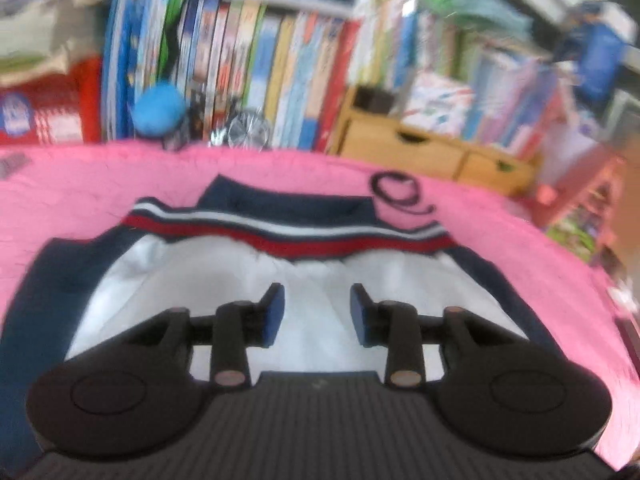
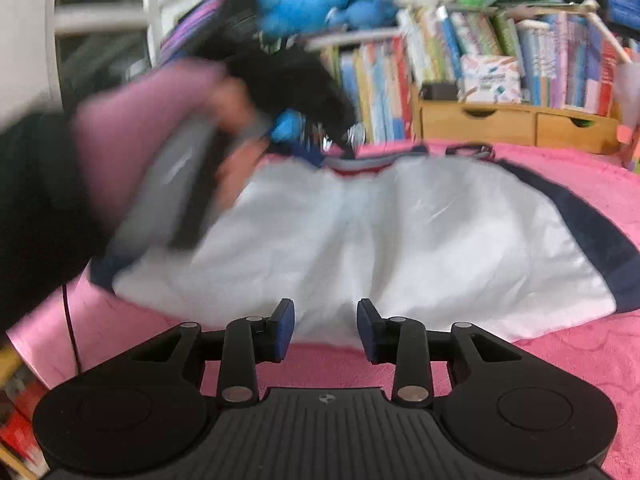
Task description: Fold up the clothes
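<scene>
A white garment (image 2: 400, 240) with navy side panels and a red, white and navy striped band (image 1: 288, 236) lies spread flat on a pink blanket (image 1: 100, 184), which covers whatever surface lies beneath.

In the right wrist view, at far left, a person's hand (image 2: 236, 104) in a pink sleeve (image 2: 132, 128) grips the left claw's grey handle over the garment's left edge; this part is blurred, and that claw's tips cannot be made out here. In its own view the left claw (image 1: 317, 316) hovers over the white middle of the garment, its blue pads (image 1: 276, 312) partly apart with only cloth seen behind the gap, nothing pinched between them.

Further right, the right claw (image 2: 326, 330) sits at the near hem of the garment, where white cloth meets pink blanket. Its jaws also stand partly apart, empty, pressing on nothing; whether the tips brush the fabric I cannot tell.

Behind the blanket runs a shelf of books (image 1: 256, 68), then a small wooden drawer box (image 2: 516, 122). A dark cord loop (image 1: 396, 192) lies on the blanket just past the garment's right corner.
</scene>
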Action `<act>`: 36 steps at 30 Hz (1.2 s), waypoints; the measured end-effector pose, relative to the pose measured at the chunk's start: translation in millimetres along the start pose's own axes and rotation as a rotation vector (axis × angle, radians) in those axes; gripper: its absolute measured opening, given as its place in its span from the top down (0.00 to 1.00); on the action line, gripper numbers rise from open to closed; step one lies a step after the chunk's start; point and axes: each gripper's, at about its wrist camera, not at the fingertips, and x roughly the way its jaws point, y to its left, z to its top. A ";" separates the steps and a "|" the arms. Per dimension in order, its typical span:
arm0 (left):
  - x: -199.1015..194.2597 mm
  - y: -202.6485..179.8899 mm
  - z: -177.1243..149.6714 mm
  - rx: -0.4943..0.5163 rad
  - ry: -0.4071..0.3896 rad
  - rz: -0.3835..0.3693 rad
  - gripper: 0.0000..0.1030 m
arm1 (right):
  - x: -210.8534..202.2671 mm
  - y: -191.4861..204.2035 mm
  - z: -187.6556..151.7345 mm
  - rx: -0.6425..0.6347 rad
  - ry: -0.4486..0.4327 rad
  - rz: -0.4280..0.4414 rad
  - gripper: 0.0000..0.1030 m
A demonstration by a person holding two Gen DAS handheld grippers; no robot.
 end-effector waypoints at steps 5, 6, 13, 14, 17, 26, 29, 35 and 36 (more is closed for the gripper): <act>-61.3 -32.7 -57.8 0.067 -0.115 0.001 0.65 | -31.3 -46.4 8.0 0.103 -0.117 -0.115 0.60; -66.9 -41.3 -68.7 0.082 -0.123 0.008 0.65 | -32.7 -57.3 9.6 0.126 -0.118 -0.147 0.60; -51.1 -60.9 -101.9 0.090 0.012 0.060 0.65 | -44.8 -131.8 11.9 0.281 -0.106 -0.301 0.55; -49.4 -58.6 -104.6 0.079 0.025 0.064 0.65 | -46.0 -139.8 10.1 0.307 -0.101 -0.304 0.54; -44.5 -57.6 -107.9 0.082 0.027 0.080 0.64 | -49.0 -162.5 4.5 0.382 -0.087 -0.315 0.53; -45.4 -59.0 -118.8 0.099 -0.009 0.101 0.63 | -33.1 -170.4 -7.3 0.446 -0.053 -0.296 0.51; -46.2 -58.9 -119.7 0.078 -0.018 0.104 0.63 | -31.2 -168.5 -10.7 0.477 -0.057 -0.292 0.51; -46.2 -64.3 -122.8 0.060 -0.038 0.148 0.63 | -26.7 -159.9 -16.2 0.461 -0.059 -0.291 0.49; -45.0 -65.5 -123.2 0.068 -0.040 0.152 0.62 | -24.8 -159.0 -15.5 0.452 -0.059 -0.294 0.49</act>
